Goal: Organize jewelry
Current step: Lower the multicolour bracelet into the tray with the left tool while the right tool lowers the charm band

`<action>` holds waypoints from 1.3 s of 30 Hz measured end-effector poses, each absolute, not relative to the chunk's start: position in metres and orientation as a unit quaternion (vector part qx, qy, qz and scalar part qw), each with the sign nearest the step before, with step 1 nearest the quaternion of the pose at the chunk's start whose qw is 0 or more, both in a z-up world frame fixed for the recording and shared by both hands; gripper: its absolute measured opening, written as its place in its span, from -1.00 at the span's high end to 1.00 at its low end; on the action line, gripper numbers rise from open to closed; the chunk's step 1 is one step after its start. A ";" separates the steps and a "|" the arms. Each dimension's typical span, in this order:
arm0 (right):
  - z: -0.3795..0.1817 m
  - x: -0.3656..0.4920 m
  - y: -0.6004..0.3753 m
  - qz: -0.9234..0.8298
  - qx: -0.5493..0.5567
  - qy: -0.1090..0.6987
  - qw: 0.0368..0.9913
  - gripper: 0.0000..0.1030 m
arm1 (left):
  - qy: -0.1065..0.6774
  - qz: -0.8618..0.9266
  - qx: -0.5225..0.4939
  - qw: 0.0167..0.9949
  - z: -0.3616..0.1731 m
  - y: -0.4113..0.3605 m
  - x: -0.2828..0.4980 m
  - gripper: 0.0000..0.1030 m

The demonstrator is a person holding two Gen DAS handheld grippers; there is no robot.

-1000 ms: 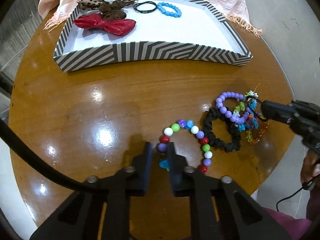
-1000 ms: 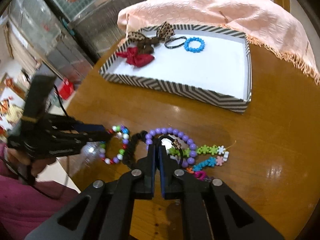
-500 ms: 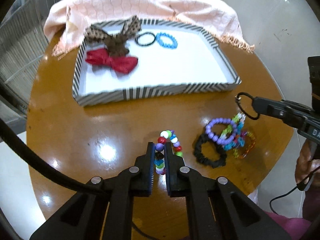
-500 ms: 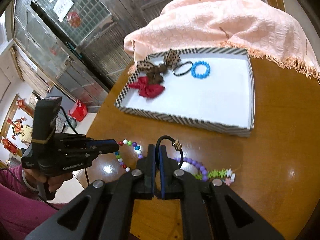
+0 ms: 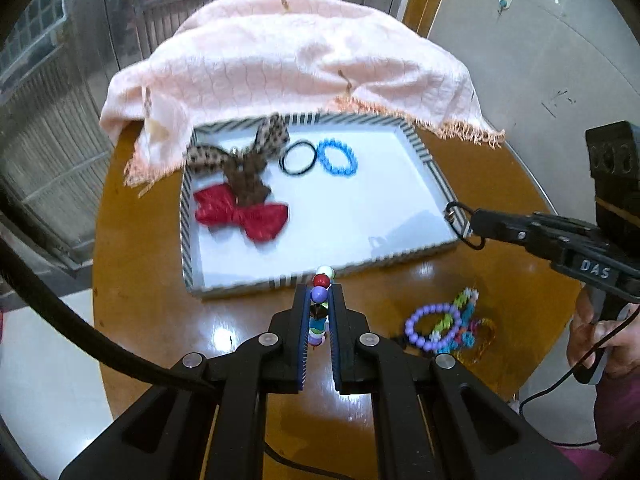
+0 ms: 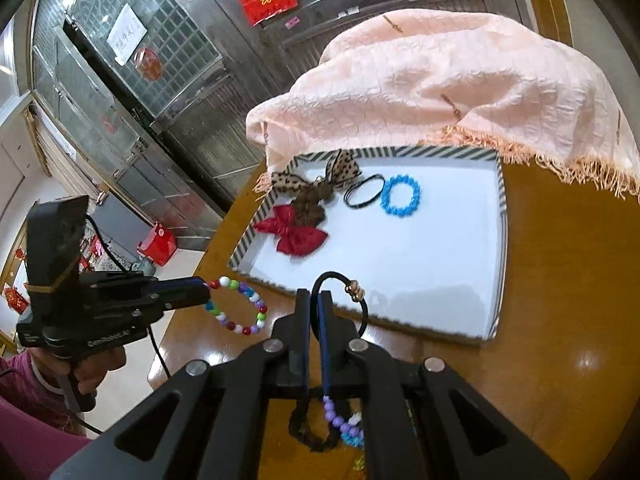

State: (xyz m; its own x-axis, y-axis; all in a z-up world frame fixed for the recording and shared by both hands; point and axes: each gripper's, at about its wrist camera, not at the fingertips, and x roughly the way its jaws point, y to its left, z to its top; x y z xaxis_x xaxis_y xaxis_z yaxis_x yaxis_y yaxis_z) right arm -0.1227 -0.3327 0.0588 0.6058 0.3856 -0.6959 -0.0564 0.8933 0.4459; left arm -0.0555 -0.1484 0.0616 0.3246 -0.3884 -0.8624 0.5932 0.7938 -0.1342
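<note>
My left gripper (image 5: pixel 319 300) is shut on a multicoloured bead bracelet (image 5: pixel 320 312), held in the air near the front edge of the striped tray (image 5: pixel 186 240); the bracelet also shows in the right wrist view (image 6: pixel 240 304). My right gripper (image 6: pixel 314 300) is shut on a black hair tie with a gold bead (image 6: pixel 352 290), held above the tray's near right corner (image 6: pixel 498 240); the tie also shows in the left wrist view (image 5: pixel 460 224). In the tray lie a red bow (image 5: pixel 244 212), a spotted brown bow (image 5: pixel 244 160), a black hair tie (image 5: pixel 298 158) and a blue bracelet (image 5: pixel 338 156).
A purple bead bracelet (image 5: pixel 430 326), a black scrunchie (image 6: pixel 308 432) and other small coloured pieces (image 5: pixel 468 320) lie on the round wooden table (image 5: pixel 140 280), right of my left gripper. A pink cloth (image 5: pixel 288 60) drapes over the tray's far edge.
Both grippers have lifted their pieces off the table and moved toward the tray. The bead bracelet and the black hair tie now hang in the air.
</note>
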 end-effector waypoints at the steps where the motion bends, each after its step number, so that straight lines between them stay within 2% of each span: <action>1: 0.059 -0.119 -0.335 0.122 0.193 0.426 0.876 0.92 | 0.491 -0.305 0.106 0.809 0.065 -0.153 -0.053 1.00; 17: 0.049 -0.064 -0.376 0.077 0.189 0.436 0.877 0.92 | 0.472 -0.315 0.128 0.813 0.066 -0.228 -0.010 1.00; 32: 0.011 -0.001 -0.417 0.040 0.197 0.467 0.861 0.92 | 0.505 -0.316 0.120 0.794 0.028 -0.273 0.038 1.00; 39: -0.016 0.034 -0.419 0.028 0.184 0.496 0.848 0.92 | 0.538 -0.290 0.104 0.785 -0.003 -0.262 0.061 1.00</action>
